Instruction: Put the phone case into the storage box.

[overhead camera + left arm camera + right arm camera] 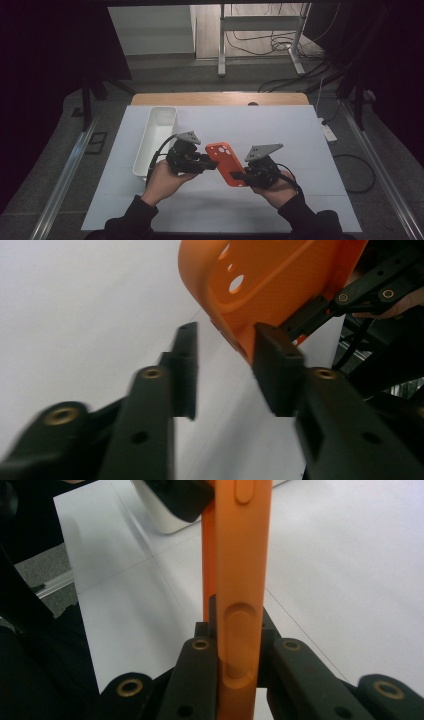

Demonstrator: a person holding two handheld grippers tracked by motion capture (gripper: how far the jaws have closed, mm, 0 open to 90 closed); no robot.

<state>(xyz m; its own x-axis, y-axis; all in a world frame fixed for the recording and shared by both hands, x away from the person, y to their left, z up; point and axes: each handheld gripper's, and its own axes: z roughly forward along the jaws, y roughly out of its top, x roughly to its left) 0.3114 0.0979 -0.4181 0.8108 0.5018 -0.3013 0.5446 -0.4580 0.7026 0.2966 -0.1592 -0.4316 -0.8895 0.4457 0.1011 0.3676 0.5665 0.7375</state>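
- The table (220, 210), covered by a white sheet, spans the middle of the high view, with the person's sleeves entering from the bottom edge.
- A long white tray (155, 137) sits on the table's left part, just beyond the left hand.
- The orange phone case (227, 162) is held up above the white sheet between the two grippers (its camera cutout faces upward in the high view).
- The right gripper (239, 176) is clamped on the case's lower edge; in the right gripper view both jaws press its sides (239, 645).
- The left gripper (225, 360) reaches the case's upper corner: one pad touches the orange rim, the other stands apart, so the jaws are partly closed and not gripping.
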